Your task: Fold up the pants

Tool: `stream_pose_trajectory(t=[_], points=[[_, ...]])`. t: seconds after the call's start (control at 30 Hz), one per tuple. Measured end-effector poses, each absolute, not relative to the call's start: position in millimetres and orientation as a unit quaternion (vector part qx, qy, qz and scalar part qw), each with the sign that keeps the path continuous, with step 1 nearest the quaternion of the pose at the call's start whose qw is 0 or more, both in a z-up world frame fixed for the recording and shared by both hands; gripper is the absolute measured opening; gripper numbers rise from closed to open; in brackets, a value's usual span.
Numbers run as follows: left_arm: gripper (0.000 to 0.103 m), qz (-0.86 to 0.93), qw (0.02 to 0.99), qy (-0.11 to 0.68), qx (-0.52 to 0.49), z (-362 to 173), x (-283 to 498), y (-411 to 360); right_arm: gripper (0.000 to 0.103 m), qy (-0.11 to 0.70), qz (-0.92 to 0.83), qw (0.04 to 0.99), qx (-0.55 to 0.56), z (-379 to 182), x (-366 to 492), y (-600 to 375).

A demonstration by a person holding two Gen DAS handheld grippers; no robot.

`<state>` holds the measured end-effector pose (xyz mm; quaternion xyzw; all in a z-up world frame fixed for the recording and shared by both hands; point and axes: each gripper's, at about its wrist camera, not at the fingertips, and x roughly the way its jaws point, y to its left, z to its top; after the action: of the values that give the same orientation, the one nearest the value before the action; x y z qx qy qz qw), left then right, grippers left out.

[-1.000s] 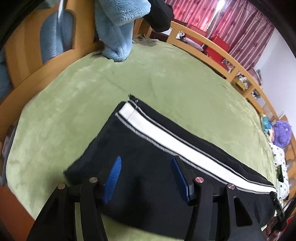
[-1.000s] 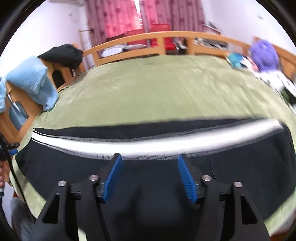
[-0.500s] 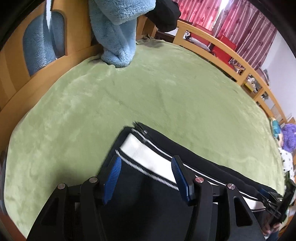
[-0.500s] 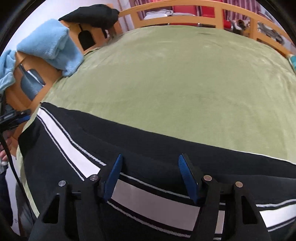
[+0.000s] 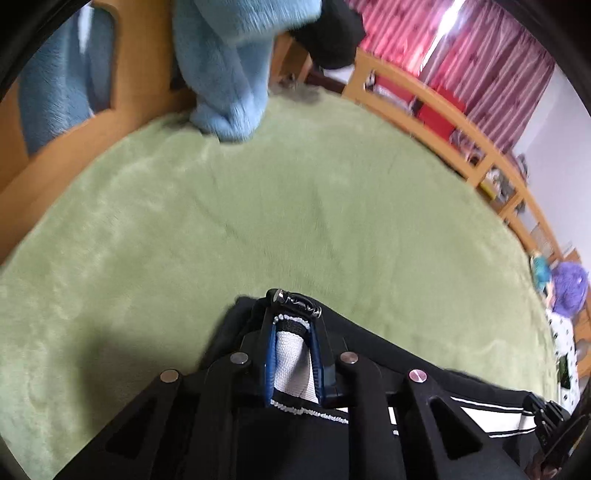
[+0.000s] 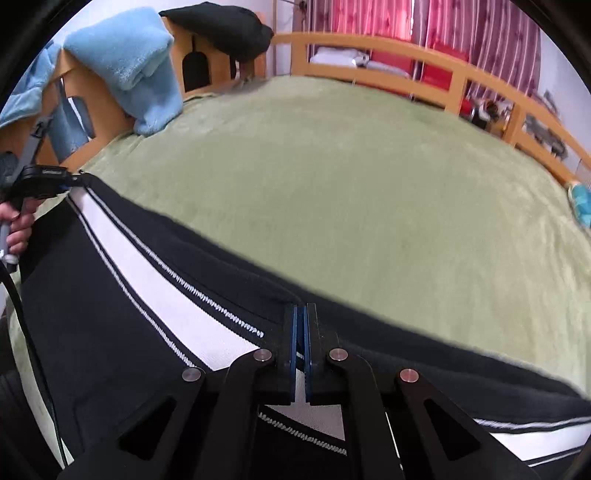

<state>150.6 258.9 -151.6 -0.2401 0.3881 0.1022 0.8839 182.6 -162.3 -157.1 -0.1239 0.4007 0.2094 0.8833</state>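
Step in hand: gripping. The left claw [image 5: 291,354] and right claw [image 6: 302,350] have just closed, each pinching the far edge of the pants [image 6: 110,302] lying on the bed [image 6: 369,192]. Next, likely lift both evenly and fold over.

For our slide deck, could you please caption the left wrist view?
Left gripper shut on the white-striped end of the black pants, lying on a green bed cover.

1 pair of black pants [image 6: 110,295] with white stripes, 2 grippers, left [image 5: 292,332] and right [image 6: 300,325], 1 green blanket [image 6: 369,184], 1 black garment [image 6: 221,26] at 11 o'clock.
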Motion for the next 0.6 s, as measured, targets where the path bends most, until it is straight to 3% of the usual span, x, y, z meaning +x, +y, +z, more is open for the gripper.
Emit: stream_pose_trajectory(t=[0.2, 0.33, 0.37, 0.43, 0.47, 0.53, 0.6], points=[[0.016, 0.114, 0.874, 0.398, -0.255, -156.6, 157.5, 271.5, 0.003, 0.423, 0.205, 0.876, -0.105, -169.3, 217.5, -155.8], [0.032, 0.153, 0.857, 0.439, -0.221, -173.8, 172.1, 264.5, 0.009, 0.458, 0.186, 0.865, -0.089, -199.6, 232.2, -154.1], [0.037, 0.157, 0.853, 0.443, -0.225, -173.2, 170.2, 265.4, 0.012, 0.456, 0.185, 0.866, -0.084, -198.1, 228.9, -157.6], [0.04, 0.154, 0.851, 0.442, -0.238, -167.0, 161.0, 265.8, 0.03, 0.451, 0.164, 0.873, -0.083, -184.4, 218.4, -165.2], [0.045, 0.151, 0.852, 0.44, -0.24, -161.4, 154.5, 262.9, 0.045, 0.442, 0.152, 0.88, -0.083, -177.0, 210.1, -170.0], [0.057, 0.145, 0.858, 0.437, -0.229, -153.1, 144.3, 252.6, 0.05, 0.413, 0.145, 0.896, -0.08, -160.8, 186.5, -184.8], [0.059, 0.131, 0.864, 0.435, -0.215, -145.3, 133.5, 236.3, 0.05, 0.402, 0.121, 0.905, -0.07, -150.3, 161.5, -210.1]])
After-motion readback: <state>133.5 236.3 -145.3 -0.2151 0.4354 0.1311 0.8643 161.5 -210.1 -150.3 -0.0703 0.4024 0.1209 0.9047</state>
